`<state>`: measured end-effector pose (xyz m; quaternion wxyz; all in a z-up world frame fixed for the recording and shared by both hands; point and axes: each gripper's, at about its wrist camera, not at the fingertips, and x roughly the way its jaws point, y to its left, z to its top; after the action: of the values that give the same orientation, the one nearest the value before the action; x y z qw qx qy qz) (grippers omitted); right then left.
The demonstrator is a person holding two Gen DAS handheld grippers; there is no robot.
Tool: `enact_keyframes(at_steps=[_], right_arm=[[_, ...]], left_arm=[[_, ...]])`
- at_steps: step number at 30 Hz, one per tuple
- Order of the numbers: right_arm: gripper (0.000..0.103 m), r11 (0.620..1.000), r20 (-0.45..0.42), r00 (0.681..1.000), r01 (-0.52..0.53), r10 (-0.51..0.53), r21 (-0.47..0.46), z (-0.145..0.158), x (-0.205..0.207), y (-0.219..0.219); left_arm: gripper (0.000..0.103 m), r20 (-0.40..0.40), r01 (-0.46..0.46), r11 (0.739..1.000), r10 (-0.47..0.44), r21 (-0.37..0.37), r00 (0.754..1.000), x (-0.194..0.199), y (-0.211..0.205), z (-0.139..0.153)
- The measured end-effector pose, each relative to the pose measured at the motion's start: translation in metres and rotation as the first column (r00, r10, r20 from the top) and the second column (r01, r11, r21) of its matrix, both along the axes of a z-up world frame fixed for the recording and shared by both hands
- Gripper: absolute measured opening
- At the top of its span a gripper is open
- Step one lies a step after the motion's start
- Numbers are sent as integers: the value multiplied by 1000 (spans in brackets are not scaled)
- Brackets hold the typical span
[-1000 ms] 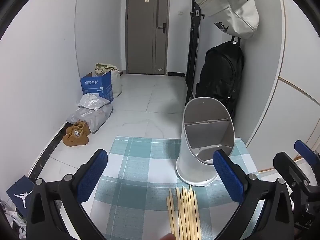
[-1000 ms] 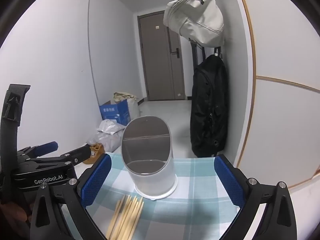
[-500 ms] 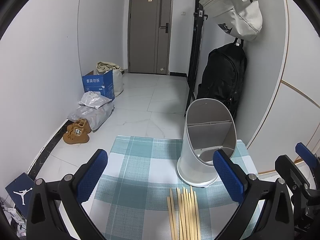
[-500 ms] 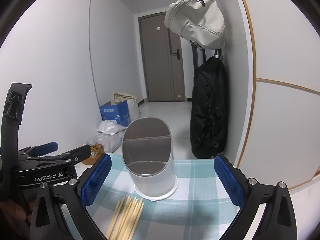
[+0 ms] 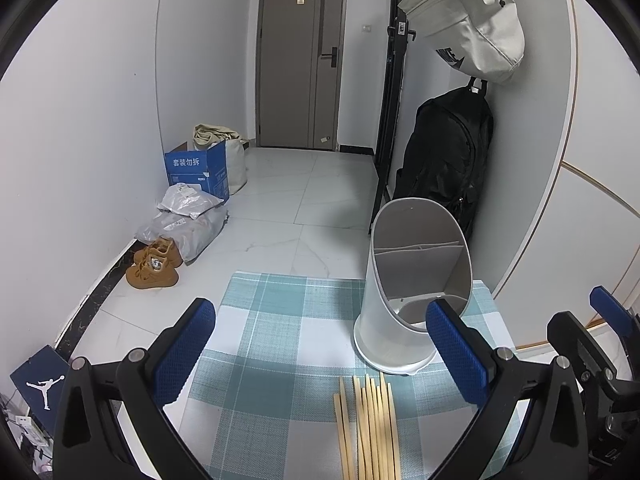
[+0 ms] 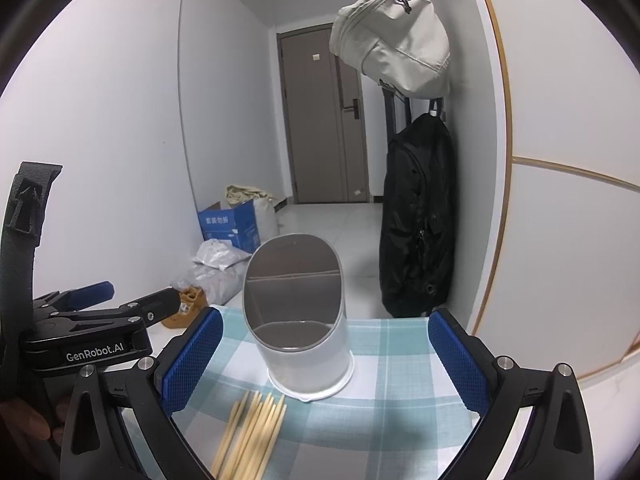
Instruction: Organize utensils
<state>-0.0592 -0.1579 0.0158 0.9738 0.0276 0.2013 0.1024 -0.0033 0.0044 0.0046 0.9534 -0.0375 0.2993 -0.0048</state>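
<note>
Several wooden chopsticks (image 5: 368, 424) lie side by side on a teal checked cloth (image 5: 280, 320); they also show in the right wrist view (image 6: 252, 432). A white utensil holder (image 5: 412, 296) with inner dividers stands upright behind them, also in the right wrist view (image 6: 300, 320). My left gripper (image 5: 320, 356) is open and empty above the cloth, near the chopsticks. My right gripper (image 6: 320, 360) is open and empty, facing the holder. The left gripper's body (image 6: 92, 328) shows at the right view's left.
The cloth covers a small table by a white wall. On the floor beyond are brown shoes (image 5: 154, 264), grey bags (image 5: 184, 220) and a blue box (image 5: 196, 172). A black backpack (image 5: 448, 164) and beige bag (image 5: 468, 20) hang on the right.
Both views have shifted slightly; the left gripper has risen a little. A fingertip seen by the chopsticks one second ago is gone. Both grippers stay open.
</note>
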Motion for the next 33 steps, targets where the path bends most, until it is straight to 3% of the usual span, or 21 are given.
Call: enact_keyframes(at_steps=[33], right_arm=[[103, 1000, -6, 1000, 7, -7, -5, 1, 0, 0]], left_arm=[[102, -18, 0, 1000, 0, -2, 1000, 3, -2, -4]])
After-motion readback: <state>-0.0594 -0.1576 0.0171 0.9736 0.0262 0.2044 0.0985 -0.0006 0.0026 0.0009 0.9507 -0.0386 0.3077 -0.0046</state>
